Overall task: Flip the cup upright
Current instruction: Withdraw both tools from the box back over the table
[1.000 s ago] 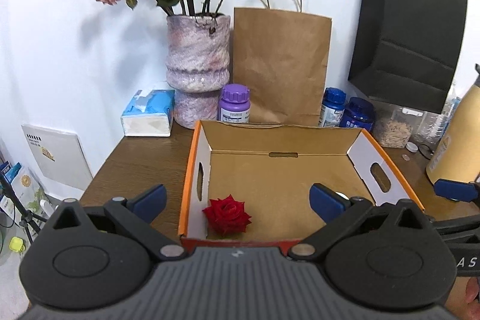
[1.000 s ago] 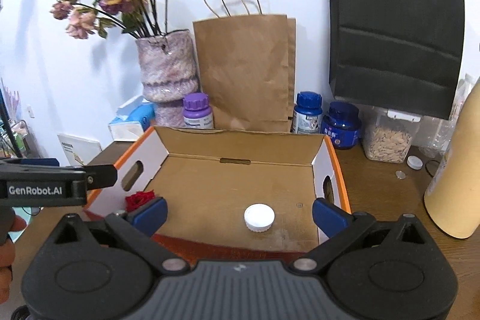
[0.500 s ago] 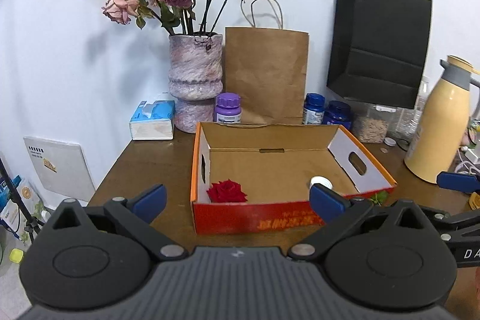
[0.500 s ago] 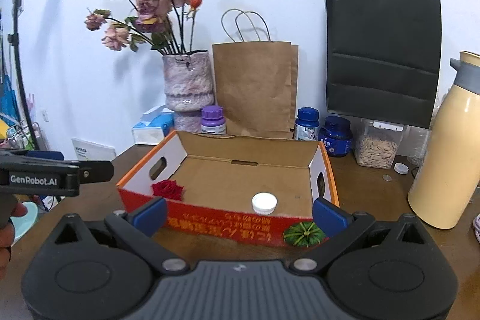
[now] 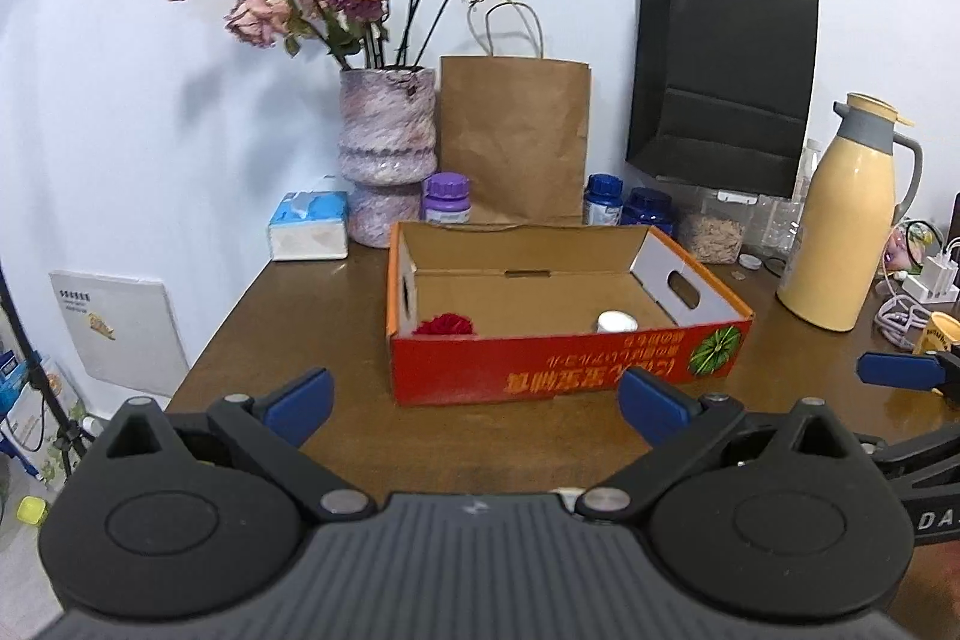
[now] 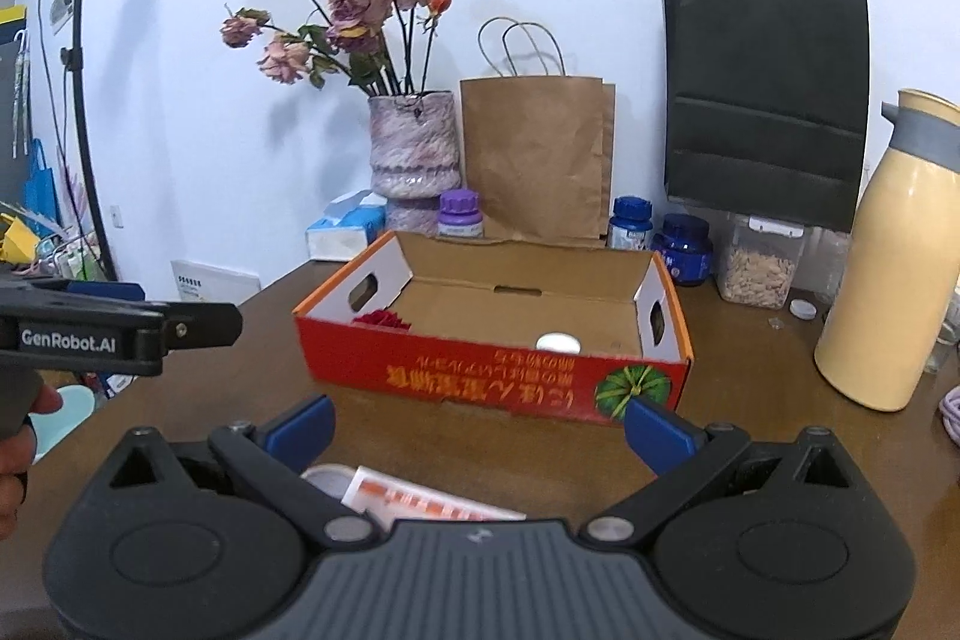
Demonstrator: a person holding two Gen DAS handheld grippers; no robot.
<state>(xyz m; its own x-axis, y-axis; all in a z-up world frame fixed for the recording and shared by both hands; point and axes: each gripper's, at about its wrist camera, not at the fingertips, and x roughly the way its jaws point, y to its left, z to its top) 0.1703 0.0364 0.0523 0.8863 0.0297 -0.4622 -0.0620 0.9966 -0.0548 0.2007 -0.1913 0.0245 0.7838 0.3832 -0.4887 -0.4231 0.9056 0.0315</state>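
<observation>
Brown table spreads under my two wide-open, empty grippers, and ahead in the box sits the white cup, upside down I judge, so I should descend over the wall.

Both wrist views level, facing the wall, near the table's front edge, sharing the red box

On my brown wooden bench sits the red cardboard box. Inside it, a red rose head lies left and a small white upturned cup right. A tall cream thermos jug stands right of the box.
</observation>
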